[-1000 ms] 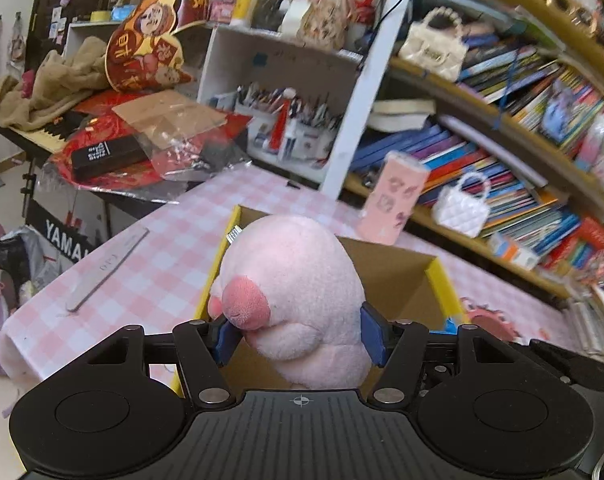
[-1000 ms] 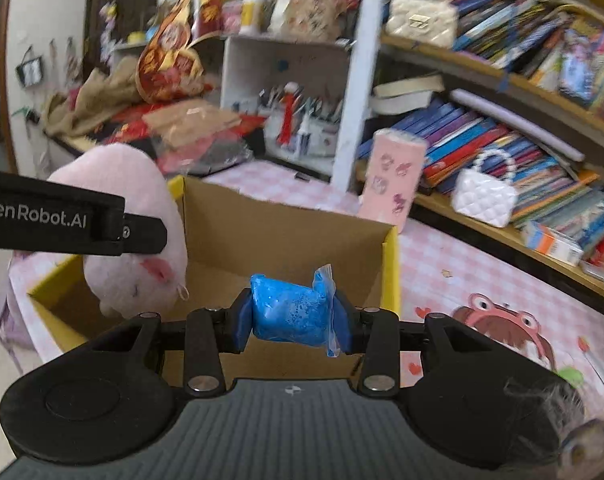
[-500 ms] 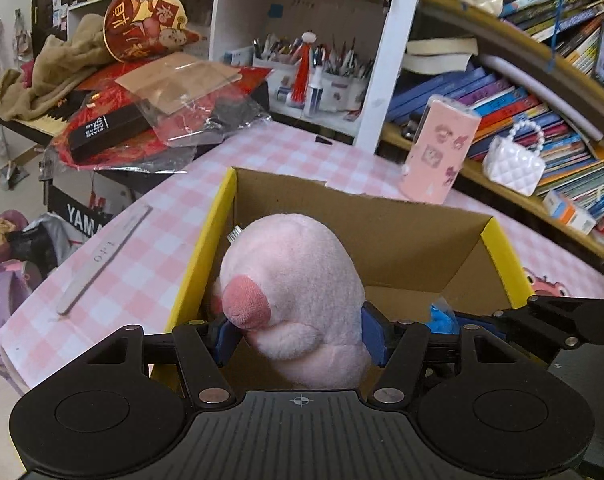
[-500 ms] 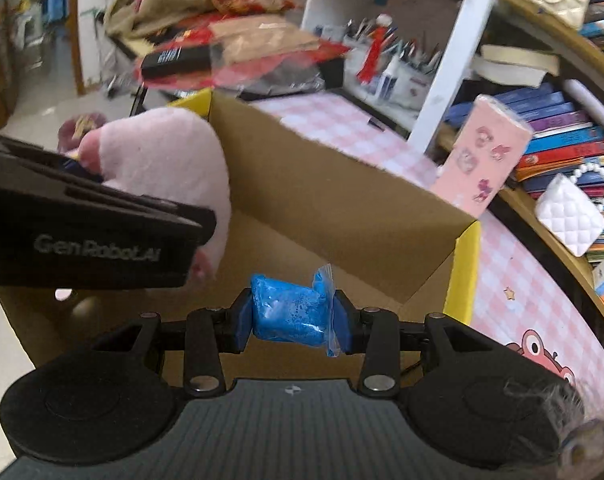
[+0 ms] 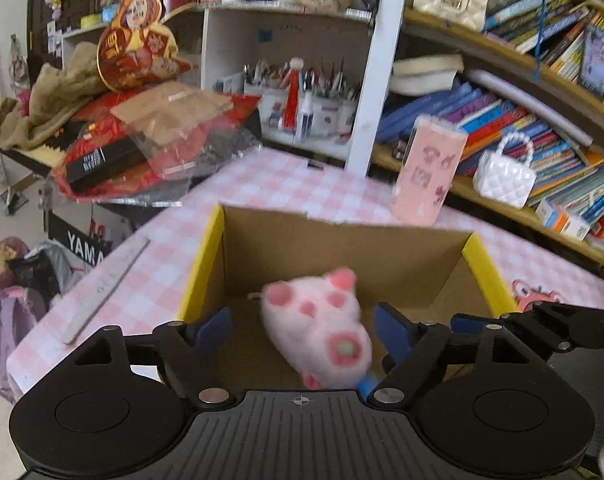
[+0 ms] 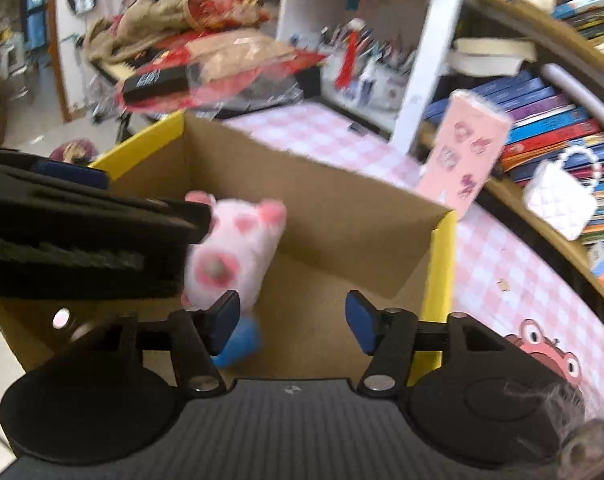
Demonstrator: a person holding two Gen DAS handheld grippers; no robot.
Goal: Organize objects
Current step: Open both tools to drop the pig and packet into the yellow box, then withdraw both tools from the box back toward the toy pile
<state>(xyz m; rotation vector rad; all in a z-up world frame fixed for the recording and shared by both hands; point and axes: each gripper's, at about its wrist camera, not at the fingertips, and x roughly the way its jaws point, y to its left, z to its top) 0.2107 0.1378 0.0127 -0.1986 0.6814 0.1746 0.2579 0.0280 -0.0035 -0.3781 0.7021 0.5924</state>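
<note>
Blurring the pink plush pig [image 5: 318,324] in the left wrist view, between the left gripper [image 5: 302,330] pads, jaws opening, touching neither; inside the cardboard box [image 5: 342,240] near its front edge, hiding most of a blue packet [image 5: 366,385].

Seen from the right wrist: right gripper [image 6: 291,322] opening, empty; blue packet [image 6: 237,340] on the box floor beside the pig [image 6: 233,252], partly hidden by a finger.
</note>
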